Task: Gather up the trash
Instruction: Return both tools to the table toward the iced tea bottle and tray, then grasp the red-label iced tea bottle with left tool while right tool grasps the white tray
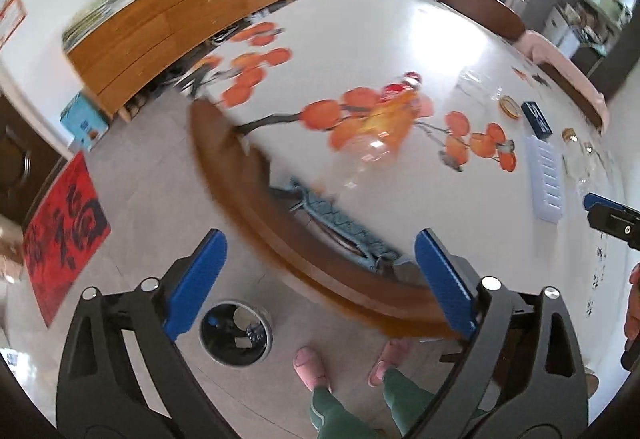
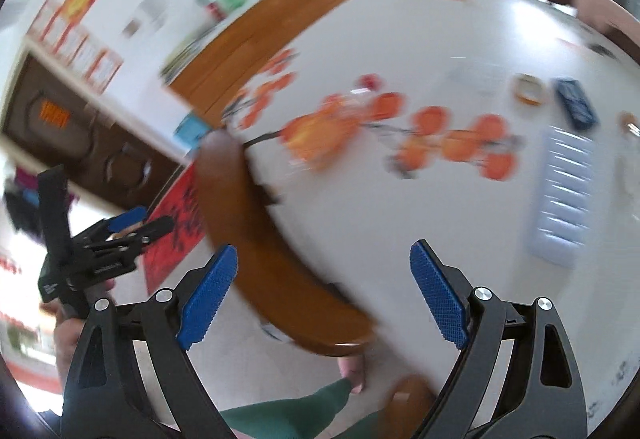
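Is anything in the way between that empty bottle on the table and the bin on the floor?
Only the table's wooden edge. The bottle lies in from that edge, and the bin stands on the floor below, so it must be lifted out over the edge. Both grippers are open and empty.

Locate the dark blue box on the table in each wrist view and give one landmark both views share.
Left wrist: dark blue box at right, on the table, just right of the round lid.
Right wrist: dark blue box at upper right, blurred, again right of the lid.
Shared landmark: the white ridged tray below it.
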A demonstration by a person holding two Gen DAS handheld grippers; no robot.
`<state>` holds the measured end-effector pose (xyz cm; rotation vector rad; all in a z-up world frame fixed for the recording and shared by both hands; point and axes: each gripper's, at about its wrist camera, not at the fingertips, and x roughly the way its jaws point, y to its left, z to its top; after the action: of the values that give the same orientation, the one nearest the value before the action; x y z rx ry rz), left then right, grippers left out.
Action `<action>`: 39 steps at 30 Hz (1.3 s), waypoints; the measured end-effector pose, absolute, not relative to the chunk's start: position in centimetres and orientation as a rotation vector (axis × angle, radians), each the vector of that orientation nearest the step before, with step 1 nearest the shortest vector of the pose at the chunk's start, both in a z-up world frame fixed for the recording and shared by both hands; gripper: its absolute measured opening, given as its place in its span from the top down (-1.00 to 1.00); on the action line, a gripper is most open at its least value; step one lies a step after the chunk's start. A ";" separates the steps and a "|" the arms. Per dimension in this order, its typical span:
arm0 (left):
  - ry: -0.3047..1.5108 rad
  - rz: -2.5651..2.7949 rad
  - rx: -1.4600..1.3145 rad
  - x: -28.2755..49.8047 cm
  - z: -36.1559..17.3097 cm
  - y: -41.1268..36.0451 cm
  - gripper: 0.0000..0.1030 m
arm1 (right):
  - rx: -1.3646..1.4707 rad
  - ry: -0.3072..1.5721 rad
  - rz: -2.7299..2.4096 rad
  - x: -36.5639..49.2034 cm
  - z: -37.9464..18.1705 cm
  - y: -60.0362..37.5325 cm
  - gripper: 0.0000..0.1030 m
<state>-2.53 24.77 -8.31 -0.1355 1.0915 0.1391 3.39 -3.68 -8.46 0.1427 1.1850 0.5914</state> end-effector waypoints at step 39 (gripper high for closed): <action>1.344 -0.096 0.075 19.7 -20.1 19.4 -0.86 | 0.198 1.336 -0.081 15.1 -22.6 -15.0 -0.69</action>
<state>19.74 19.39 -20.13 0.0754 1.3441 -0.0960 15.13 -14.97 -22.62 0.1981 1.3356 -0.0813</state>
